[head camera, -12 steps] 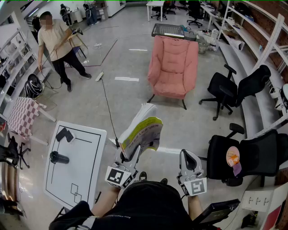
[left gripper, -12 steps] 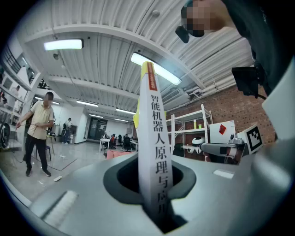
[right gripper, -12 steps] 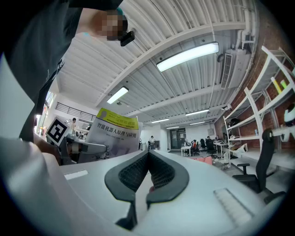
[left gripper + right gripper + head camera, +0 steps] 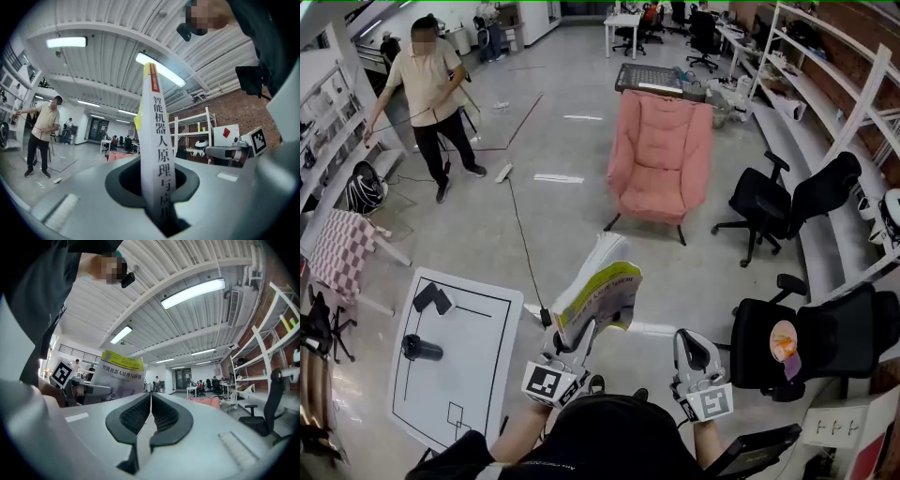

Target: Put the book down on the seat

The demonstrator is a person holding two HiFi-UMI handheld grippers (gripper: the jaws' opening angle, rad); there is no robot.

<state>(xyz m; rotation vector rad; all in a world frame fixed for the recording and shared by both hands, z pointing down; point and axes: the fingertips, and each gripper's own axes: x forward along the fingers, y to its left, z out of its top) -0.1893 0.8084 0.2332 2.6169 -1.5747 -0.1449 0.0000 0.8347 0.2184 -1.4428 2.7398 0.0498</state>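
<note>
A book (image 4: 598, 292) with a white and yellow-green cover stands up out of my left gripper (image 4: 572, 339), which is shut on its lower edge. In the left gripper view the white spine (image 4: 158, 154) with dark print rises straight from between the jaws. My right gripper (image 4: 692, 349) is beside it to the right, shut and holding nothing; its dark pads meet in the right gripper view (image 4: 150, 417), where the book's cover (image 4: 118, 375) shows at the left. The pink armchair (image 4: 661, 155) stands well ahead across the floor, its seat bare.
A white board (image 4: 455, 361) with black marks lies on the floor at the left. Black office chairs (image 4: 811, 337) stand at the right, one (image 4: 789, 199) near the armchair. A person (image 4: 429, 98) stands far left holding a cable. Shelving (image 4: 844, 94) lines the right wall.
The whole scene has shifted slightly down in the head view, so the armchair sits a little lower and nearer. The book stays held in the left gripper.
</note>
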